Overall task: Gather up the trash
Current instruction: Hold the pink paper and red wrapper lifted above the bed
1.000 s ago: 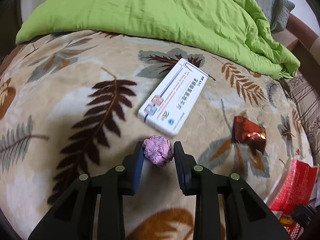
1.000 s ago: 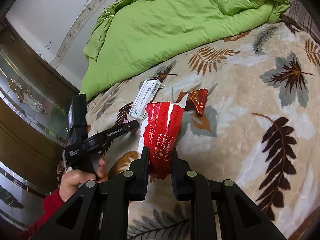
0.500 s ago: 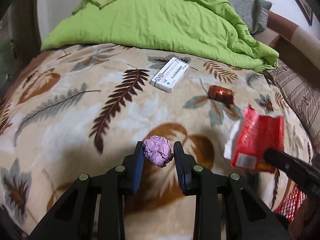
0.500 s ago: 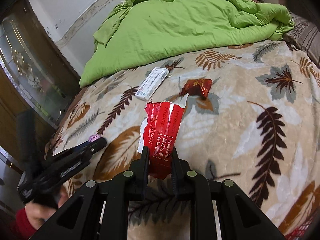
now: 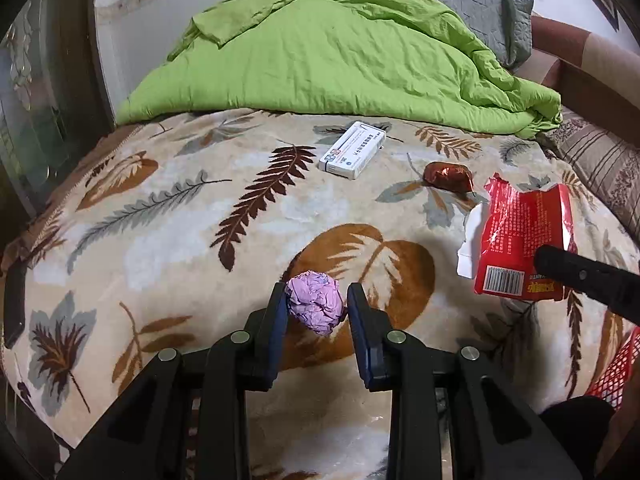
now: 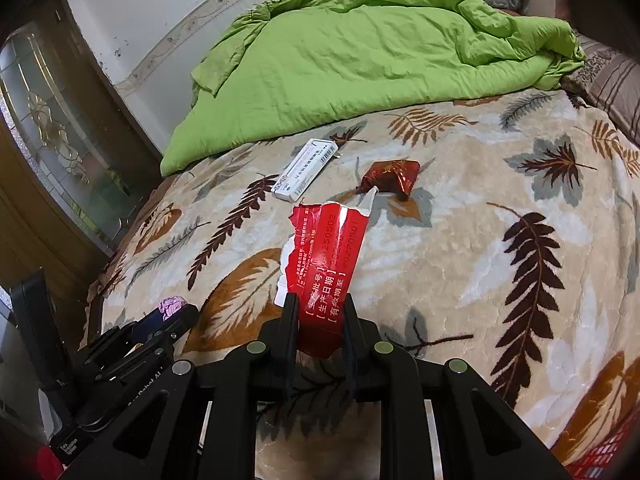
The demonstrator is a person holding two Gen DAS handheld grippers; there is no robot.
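Both hands have pulled back from the middle of the bed. A second ago the left gripper (image 5: 316,308) was low beside the white medicine box (image 5: 353,155); now the box looks small and far off. That likely means both pieces are on their way to a bin, maybe the red mesh basket (image 5: 612,372) at the right edge.

The left gripper is closed tight on a purple paper ball (image 5: 316,307), which sits right between its two fingers, lifted above the leaf blanket (image 5: 160,216). The right gripper (image 6: 320,320) is pinched shut on the bottom of a torn red wrapper (image 6: 326,264), which sticks up past its tips.

The box and a shiny brown candy wrapper (image 5: 448,176) lie near each other on the blanket, well apart from both grippers, near the green quilt (image 5: 340,60).
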